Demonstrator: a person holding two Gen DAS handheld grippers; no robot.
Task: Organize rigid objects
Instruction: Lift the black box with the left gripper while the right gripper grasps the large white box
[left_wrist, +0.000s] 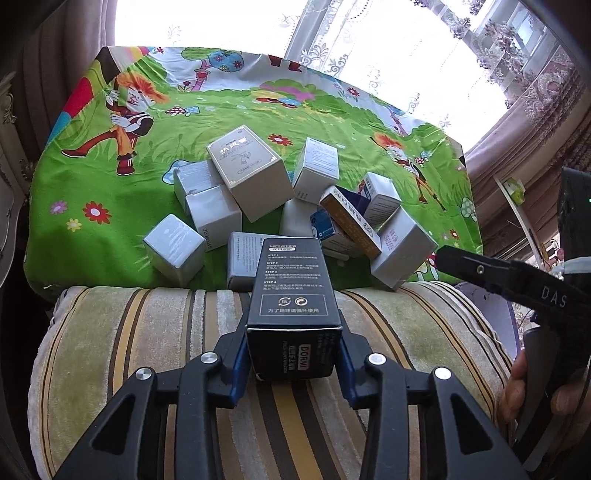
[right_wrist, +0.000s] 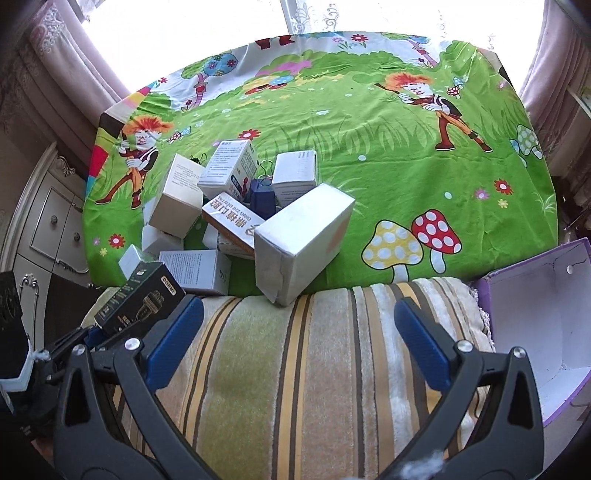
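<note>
Left gripper (left_wrist: 293, 360) clamping black box (left_wrist: 291, 295) between blue pads, holding it above striped cushion (left_wrist: 110, 350). Box pile (left_wrist: 277, 206) lying just beyond cushion. Right gripper (right_wrist: 299, 339) gaping wide, holding nothing, hovering over cushion.

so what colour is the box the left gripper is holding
Black box with white print, clearest in the left wrist view.

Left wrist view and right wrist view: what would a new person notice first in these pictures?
First, the black box clamped in the left gripper, above the striped cushion. Behind it, a jumbled pile of white cartons lies on the bright green cartoon cloth. The right gripper is open with nothing in it, beside an open purple box.
</note>
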